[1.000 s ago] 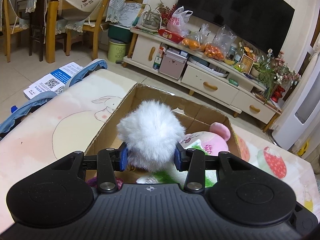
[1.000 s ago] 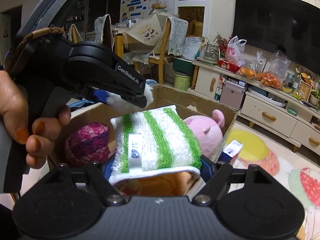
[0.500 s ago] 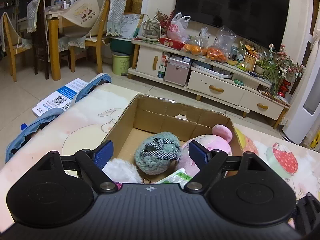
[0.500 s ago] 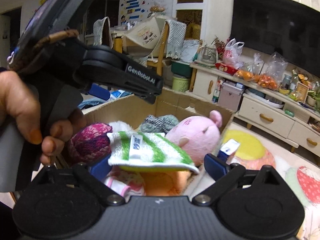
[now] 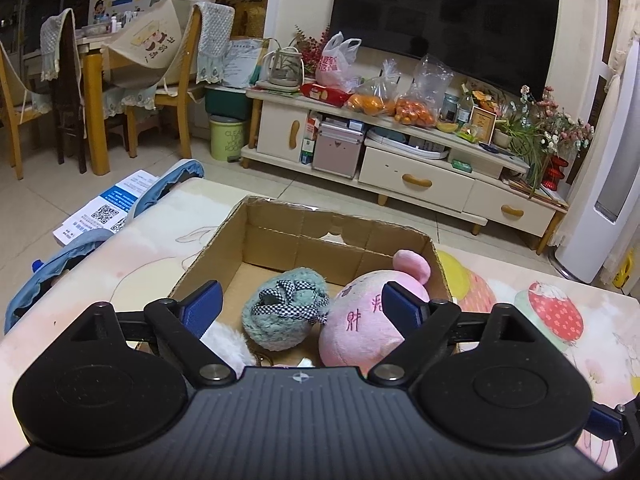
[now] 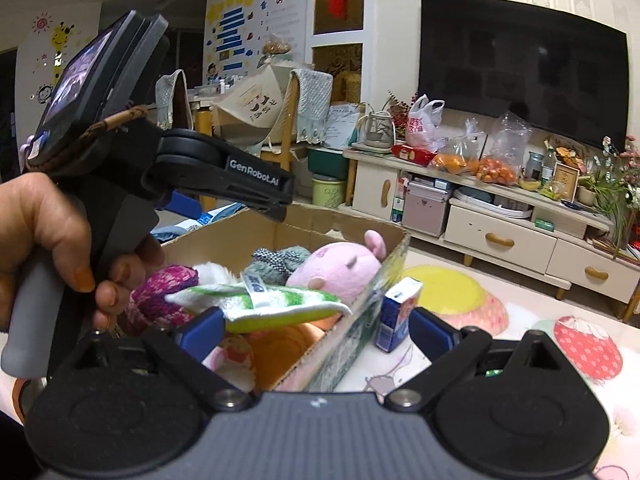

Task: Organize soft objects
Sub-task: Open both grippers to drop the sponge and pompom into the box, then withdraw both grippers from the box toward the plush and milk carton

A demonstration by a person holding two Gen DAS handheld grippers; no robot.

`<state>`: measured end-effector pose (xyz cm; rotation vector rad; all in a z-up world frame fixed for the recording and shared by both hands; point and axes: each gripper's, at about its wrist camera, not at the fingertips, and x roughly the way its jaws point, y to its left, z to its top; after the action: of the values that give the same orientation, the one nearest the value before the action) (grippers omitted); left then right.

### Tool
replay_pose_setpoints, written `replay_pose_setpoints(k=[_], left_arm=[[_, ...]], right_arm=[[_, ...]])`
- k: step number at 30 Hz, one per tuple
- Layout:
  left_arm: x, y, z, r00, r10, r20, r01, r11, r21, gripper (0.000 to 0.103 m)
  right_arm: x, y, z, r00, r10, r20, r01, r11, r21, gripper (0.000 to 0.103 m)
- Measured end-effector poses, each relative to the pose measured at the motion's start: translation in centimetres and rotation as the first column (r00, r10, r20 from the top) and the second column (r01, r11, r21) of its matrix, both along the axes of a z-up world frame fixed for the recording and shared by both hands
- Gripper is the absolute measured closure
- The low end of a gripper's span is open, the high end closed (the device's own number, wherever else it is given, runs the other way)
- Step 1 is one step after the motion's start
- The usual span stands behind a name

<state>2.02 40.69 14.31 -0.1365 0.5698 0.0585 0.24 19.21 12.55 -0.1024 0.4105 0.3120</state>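
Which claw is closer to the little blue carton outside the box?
Right. The right claw has the blue carton just inside its right finger. The left claw hangs over the box, on the far side of its wall.

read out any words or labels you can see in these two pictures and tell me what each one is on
"GenRobot.AI": side of the left gripper, seen from the right wrist.
"CLEAN UP YOUR ROOM": green bin, faint, partly guessed.
"財" and part of another character: pink plush in the cardboard box.
Too small or blurred: QR-code leaflet, red print on the white plastic bag, blue carton, cloth tag, wall posters.
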Motion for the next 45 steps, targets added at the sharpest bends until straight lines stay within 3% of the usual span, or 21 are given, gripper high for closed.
replay_pose_setpoints(k=[19,29,34,37,41,45], left_arm=[[-0.3,-0.2,-0.3,1.0,-0.008,0.02,0.009,0.999,-0.04,0.0],[-0.1,-1.8,-1.0,0.998,-0.05,0.049,0.059,0.978,-0.2,0.0],[0.5,-1.6,-0.9,0.996,0.04,0.084,-0.027,0.988,-0.152,0.0],[1.1,-1.4,-0.9,0.988,0.114,0.103,-0.107,0.991,-0.074,0.0],[1.6,-0.5,-1.2,0.986,0.154,0.069,-0.146,0.983,-0.111,0.0],[1.4,-0.9,-1.1,0.989,0.138,0.059,-0.132,0.987,-0.095,0.0]], right_arm=[[-1.2,-0.9,-0.8,1.0,0.014,-0.027,-0.013,0.998,0.061,0.003],[-2.0,-2.3,-1.0,0.999,-0.043,-0.027,0.045,0.995,0.085,0.002],[-2.6,-3.9,-1.6,0.997,-0.071,-0.041,0.075,0.991,0.107,0.002],[-2.9,-4.8,-1.9,0.995,-0.094,-0.045,0.099,0.989,0.106,0.001],[-3.1,-6.4,-2.3,0.99,-0.132,-0.055,0.138,0.982,0.133,0.001],[-3.1,-7.7,-2.8,0.983,-0.174,-0.059,0.181,0.972,0.148,0.001]])
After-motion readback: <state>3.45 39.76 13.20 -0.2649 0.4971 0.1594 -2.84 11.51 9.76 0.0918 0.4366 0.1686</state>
